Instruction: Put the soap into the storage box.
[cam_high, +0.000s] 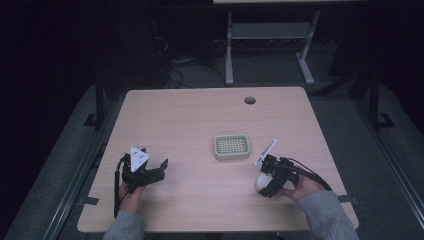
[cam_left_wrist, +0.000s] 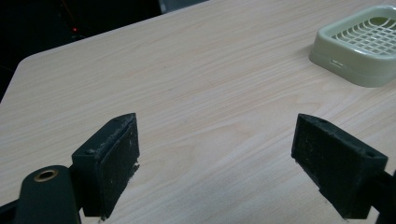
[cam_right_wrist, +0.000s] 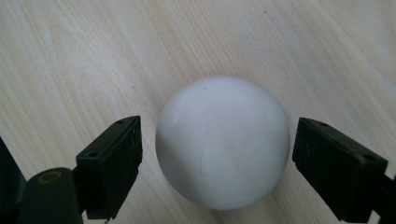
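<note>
**Two hand-held claws at a wooden table, one set around a white ball**

The right claw (cam_right_wrist: 217, 154) has its two black jaws spread, one on each side of a smooth, matte white ball (cam_right_wrist: 222, 142); a narrow gap shows at each side, so the jaws do not press it. The ball rests on the table (cam_right_wrist: 70, 60) near the front right edge, seen from above at (cam_high: 262, 181) beneath the right claw (cam_high: 267, 180). The jaw pads (cam_right_wrist: 114, 161) are flat, rectangular and slightly scuffed. The left claw (cam_left_wrist: 215, 154) is also spread wide, with bare tabletop between its jaws; from above it sits at the front left (cam_high: 150, 172), held in a hand (cam_high: 131, 197). A pale green plastic tray (cam_high: 232, 146) with a grid floor and rounded corners lies near the table's middle, well apart from the ball. The tabletop (cam_high: 200, 115) is light wood grain with a round hole (cam_high: 249, 100). The room beyond is dark, with grey floor and a metal-legged bench (cam_high: 270, 45).
</note>
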